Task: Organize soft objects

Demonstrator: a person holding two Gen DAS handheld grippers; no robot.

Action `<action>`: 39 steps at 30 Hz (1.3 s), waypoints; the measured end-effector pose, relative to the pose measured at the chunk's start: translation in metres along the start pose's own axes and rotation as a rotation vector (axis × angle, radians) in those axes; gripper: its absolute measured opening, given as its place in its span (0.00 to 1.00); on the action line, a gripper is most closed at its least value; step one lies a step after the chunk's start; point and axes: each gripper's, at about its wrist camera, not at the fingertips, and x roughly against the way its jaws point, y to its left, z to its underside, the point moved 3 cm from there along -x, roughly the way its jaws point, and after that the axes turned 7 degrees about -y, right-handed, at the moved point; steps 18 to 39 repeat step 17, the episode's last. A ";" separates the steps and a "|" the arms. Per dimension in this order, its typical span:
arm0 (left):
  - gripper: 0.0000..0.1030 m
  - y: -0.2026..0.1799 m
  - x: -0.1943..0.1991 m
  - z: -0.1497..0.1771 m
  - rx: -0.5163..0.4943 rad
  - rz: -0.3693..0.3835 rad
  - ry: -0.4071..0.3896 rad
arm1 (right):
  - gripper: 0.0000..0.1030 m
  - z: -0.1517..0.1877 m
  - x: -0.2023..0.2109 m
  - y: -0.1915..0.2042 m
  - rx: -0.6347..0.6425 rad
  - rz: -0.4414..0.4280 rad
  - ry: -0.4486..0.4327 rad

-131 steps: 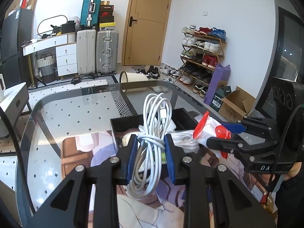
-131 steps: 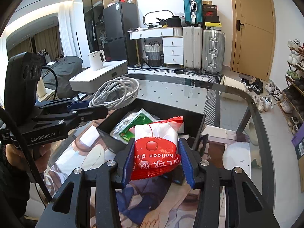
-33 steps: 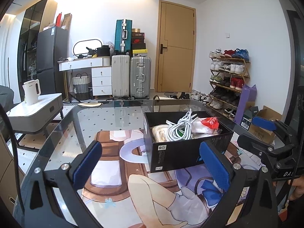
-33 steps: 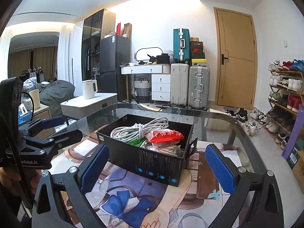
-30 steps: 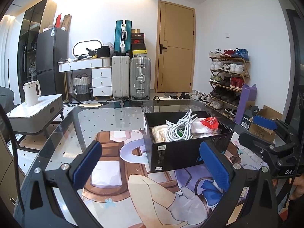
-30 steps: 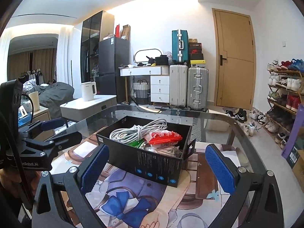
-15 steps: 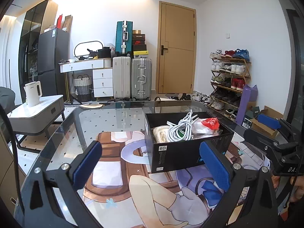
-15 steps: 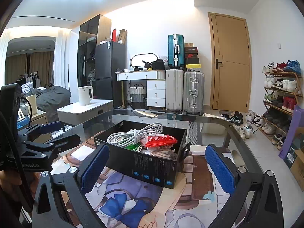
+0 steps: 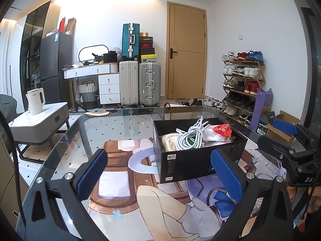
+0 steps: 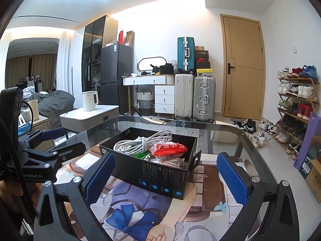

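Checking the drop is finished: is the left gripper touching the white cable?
Apart. The left wrist view shows the left gripper open and empty, with the box wall between its pads and the white cable lying inside.

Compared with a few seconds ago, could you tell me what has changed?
The left hand-held gripper released the white cable and the right hand-held gripper released the red packet into the black box; both opened and pulled back. The box stayed put.

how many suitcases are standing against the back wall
3: a white suitcase and a silver suitcase side by side on the floor, and a teal suitcase upright above the white one. More may be hidden behind.
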 end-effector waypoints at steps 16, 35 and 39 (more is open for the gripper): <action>1.00 0.005 0.001 0.002 0.007 -0.029 -0.006 | 0.99 0.000 -0.001 0.001 0.002 -0.004 0.003; 1.00 0.005 0.001 0.002 0.006 -0.028 -0.008 | 0.99 0.000 -0.001 0.001 0.002 -0.004 0.003; 1.00 0.005 0.001 0.002 0.006 -0.028 -0.008 | 0.99 0.000 -0.001 0.001 0.002 -0.004 0.003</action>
